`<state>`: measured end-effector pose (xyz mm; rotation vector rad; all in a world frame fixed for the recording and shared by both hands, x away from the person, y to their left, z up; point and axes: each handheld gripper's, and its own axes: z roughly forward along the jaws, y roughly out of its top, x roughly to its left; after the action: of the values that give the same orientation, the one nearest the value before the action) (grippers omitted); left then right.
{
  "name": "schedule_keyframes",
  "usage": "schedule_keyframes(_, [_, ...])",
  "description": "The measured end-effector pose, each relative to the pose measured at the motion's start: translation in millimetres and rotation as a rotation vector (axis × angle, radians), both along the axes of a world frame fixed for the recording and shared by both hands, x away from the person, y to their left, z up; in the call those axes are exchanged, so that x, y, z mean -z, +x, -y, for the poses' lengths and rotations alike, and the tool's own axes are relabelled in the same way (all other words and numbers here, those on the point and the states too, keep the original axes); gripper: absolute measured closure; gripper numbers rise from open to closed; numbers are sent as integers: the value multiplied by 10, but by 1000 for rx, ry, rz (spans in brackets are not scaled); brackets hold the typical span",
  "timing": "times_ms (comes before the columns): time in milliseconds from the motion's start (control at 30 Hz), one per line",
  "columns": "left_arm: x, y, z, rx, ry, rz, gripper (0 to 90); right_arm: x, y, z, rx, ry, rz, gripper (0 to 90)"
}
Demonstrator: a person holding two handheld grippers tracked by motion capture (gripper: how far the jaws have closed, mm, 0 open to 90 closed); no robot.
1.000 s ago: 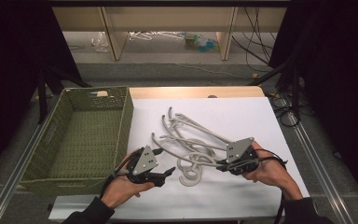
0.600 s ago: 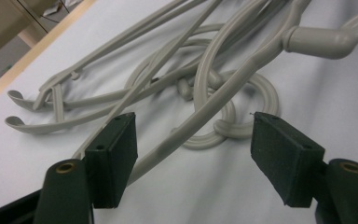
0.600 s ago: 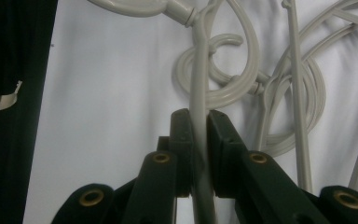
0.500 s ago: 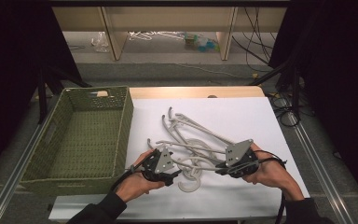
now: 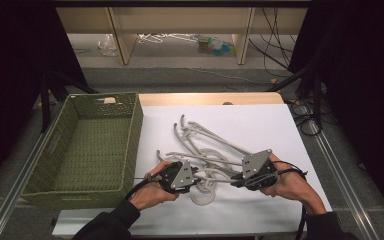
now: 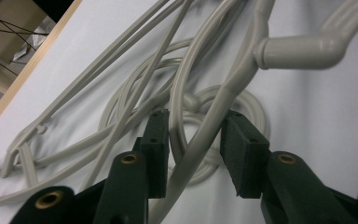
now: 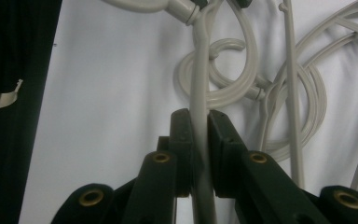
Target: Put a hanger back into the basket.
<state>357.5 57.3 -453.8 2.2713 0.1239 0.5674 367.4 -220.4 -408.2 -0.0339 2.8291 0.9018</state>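
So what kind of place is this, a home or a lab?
Probably a lab or recording setup: black curtains flank the table, loose cables trail the floor, and metal rails run alongside.

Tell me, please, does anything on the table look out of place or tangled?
Yes: the grey hangers lie in an interlocked heap on the white sheet, hooks and bars crossing, beside the green basket.

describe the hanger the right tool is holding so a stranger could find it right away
On the white sheet right of the green basket lies a tangle of pale grey plastic hangers. The hanger is the one whose arm runs into the right tool, nearest the person; unlike its neighbours, it is pinched between shut jaws.
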Motion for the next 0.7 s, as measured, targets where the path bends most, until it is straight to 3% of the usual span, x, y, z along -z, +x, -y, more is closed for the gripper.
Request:
schedule_keyframes(100, [-56, 19, -6, 21, 17, 20, 676, 28, 12, 4, 18, 4, 4, 813])
schedule_keyframes(200, [-105, 15, 18, 40, 59, 67, 703, 10, 38, 27, 32, 28, 15, 804])
schedule_keyframes(233, [-122, 14, 21, 45, 73, 65, 711, 7, 41, 39, 41, 34, 19, 792])
schedule_keyframes(300, [-148, 20, 21, 56, 63, 77, 720, 5, 52, 52, 55, 43, 31, 773])
schedule_keyframes(333, [-173, 23, 18, 64, 69, 90, 740, -7, 75, 76, 96, 68, 48, 738])
schedule_keyframes(433, [-219, 11, 32, 110, 90, 120, 764, -18, 97, 91, 112, 83, 69, 701])
schedule_keyframes(567, [-252, 26, 47, 123, 64, 133, 793, -59, 125, 104, 227, 131, 152, 481])
schedule_keyframes(600, [-267, 41, 35, 103, 49, 118, 793, -82, 135, 108, 256, 148, 171, 435])
schedule_keyframes(700, [-298, 61, 12, 78, 40, 101, 793, -130, 137, 129, 313, 175, 191, 407])
